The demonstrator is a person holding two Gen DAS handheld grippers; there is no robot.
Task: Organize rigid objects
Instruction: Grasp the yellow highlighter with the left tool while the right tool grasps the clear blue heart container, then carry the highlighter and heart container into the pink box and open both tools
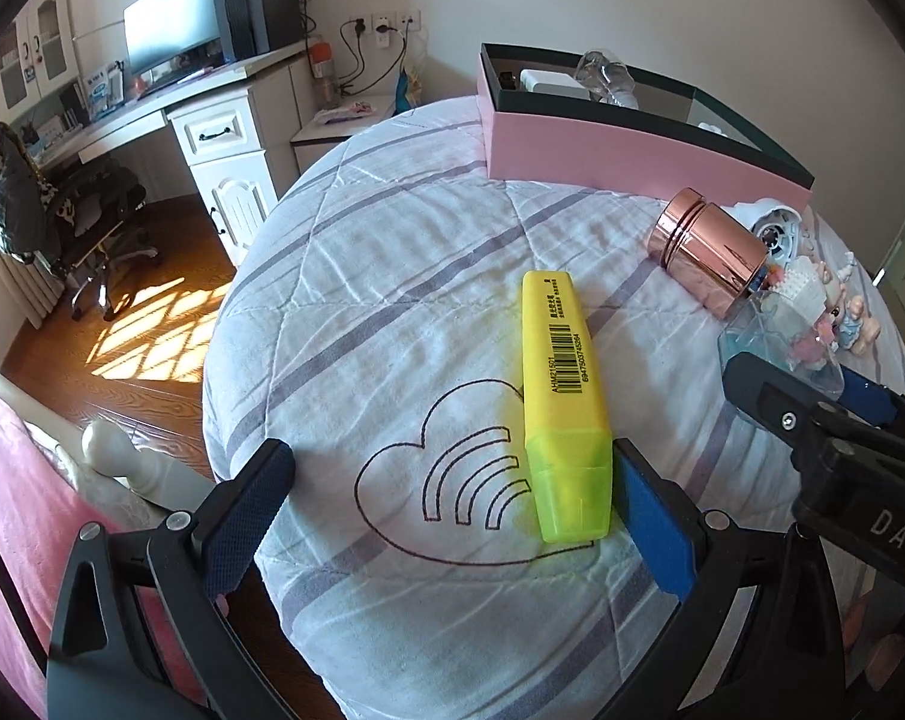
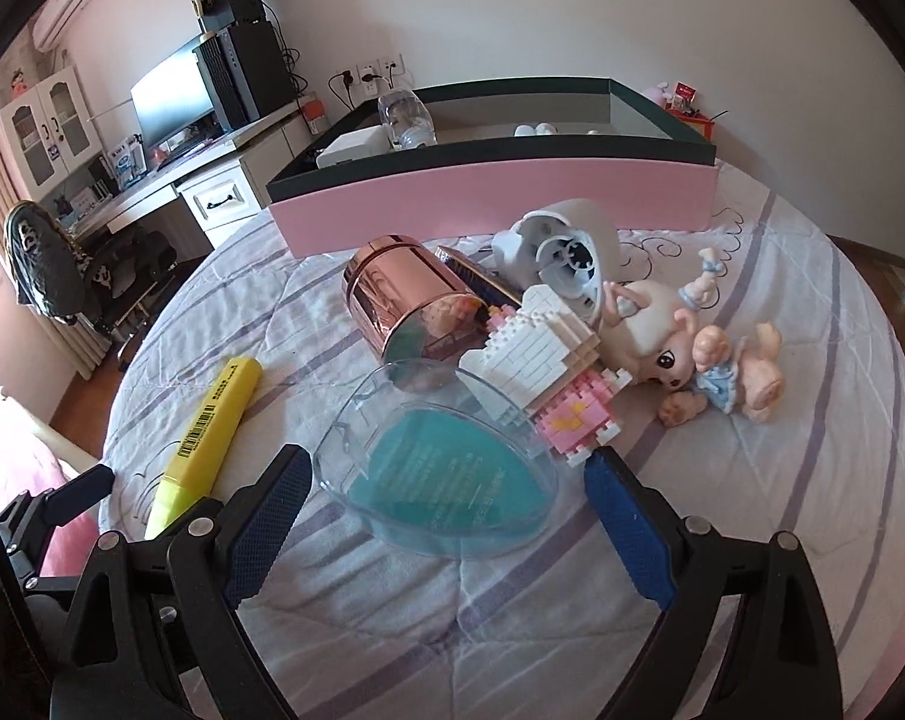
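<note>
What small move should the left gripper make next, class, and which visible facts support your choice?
Probably shift the left gripper slightly rightward to centre it, then close. Its jaws are open; the yellow highlighter lies on the quilt with its cap end against the right finger, leaving a wide gap to the other. The pink box waits beyond.

A home bedroom: quilted bed (image 1: pixel 392 276), white desk (image 1: pixel 212 114) with monitor (image 1: pixel 170 30), office chair (image 1: pixel 62 210), wooden floor (image 1: pixel 152 312).
</note>
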